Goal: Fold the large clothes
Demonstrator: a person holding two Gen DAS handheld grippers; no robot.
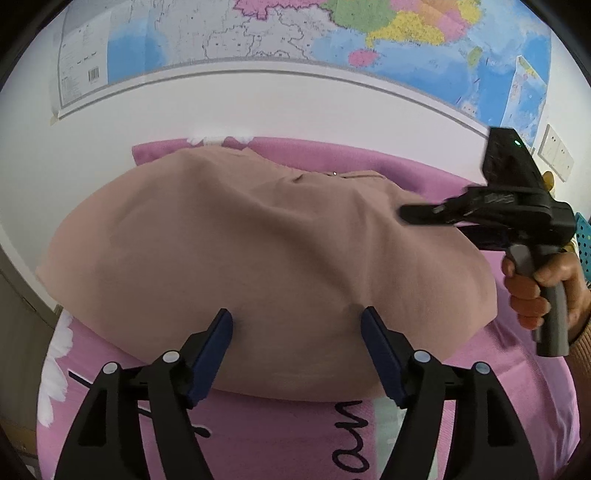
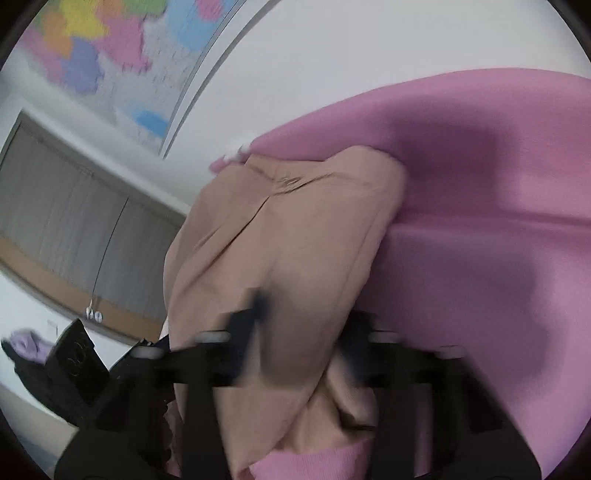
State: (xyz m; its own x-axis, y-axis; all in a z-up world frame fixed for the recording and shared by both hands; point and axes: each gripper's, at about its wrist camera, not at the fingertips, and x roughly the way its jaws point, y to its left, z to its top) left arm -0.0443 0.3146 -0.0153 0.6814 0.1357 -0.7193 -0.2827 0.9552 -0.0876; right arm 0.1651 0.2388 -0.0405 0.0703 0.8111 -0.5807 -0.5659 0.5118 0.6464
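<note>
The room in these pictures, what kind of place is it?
Probably a bedroom at home, though I cannot be sure. A pink printed bed cover lies under the beige garment, a large wall map hangs behind, and grey cabinet doors stand at the side.

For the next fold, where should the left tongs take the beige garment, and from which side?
Probably the near hem of the beige garment, where it ends on the pink sheet. That edge lies free and flat just before the open left tongs, so come in low from the near side, one finger sliding under.
</note>
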